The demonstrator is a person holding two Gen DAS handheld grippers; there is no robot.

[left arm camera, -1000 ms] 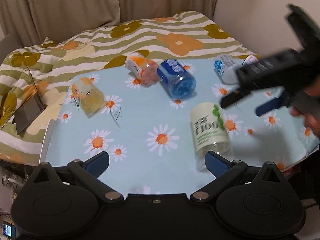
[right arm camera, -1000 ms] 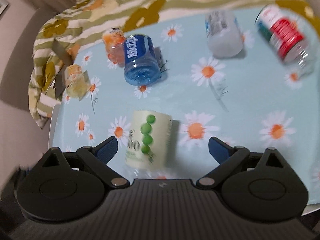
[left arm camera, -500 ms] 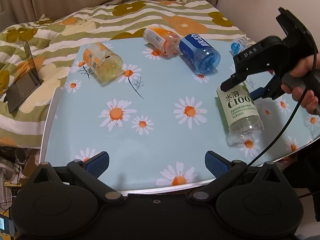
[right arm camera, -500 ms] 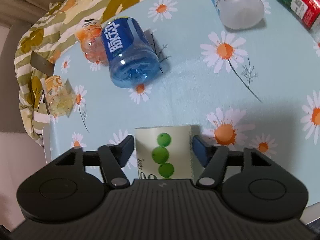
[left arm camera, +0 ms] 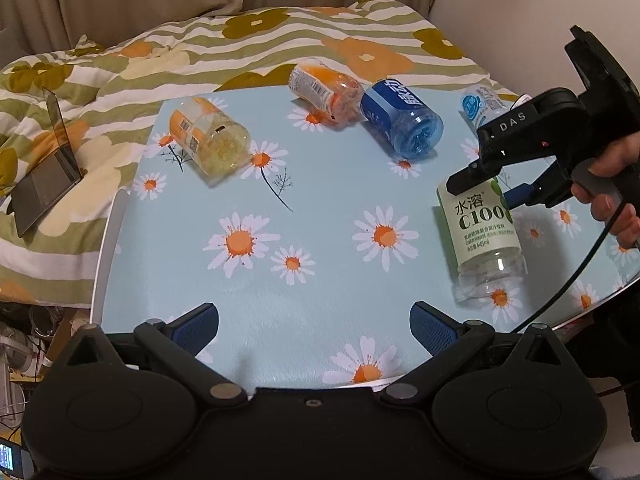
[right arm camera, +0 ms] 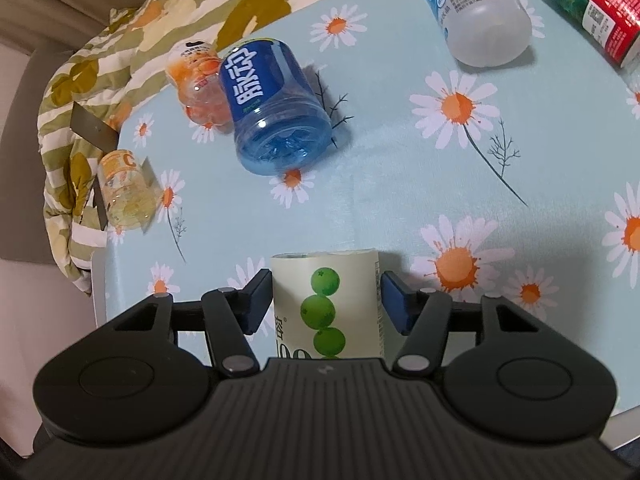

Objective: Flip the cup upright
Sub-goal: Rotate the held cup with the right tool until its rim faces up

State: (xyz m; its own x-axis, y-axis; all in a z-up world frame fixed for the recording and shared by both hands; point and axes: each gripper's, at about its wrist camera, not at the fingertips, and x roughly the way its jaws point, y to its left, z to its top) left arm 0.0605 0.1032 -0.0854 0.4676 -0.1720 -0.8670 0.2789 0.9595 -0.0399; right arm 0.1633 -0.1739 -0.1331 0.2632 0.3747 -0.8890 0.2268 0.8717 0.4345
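Pale green-labelled clear plastic cup (left arm camera: 482, 228) marked "C100" lies on its side near the right edge of the counter (left arm camera: 320, 280), a round top under a light-blue daisy-print cloth. Right gripper (right arm camera: 326, 300), held in a hand (left arm camera: 612, 196), straddles the cup's labelled end: jaws narrowed around it, left pad touching the label, right pad just beside it with a thin gap. Left gripper (left arm camera: 314, 326) hovers over the near counter edge, jaws wide apart, empty. Blue-labelled clear cup (right arm camera: 272, 108) lies tipped over farther back, touching an orange-labelled one (right arm camera: 196, 84).
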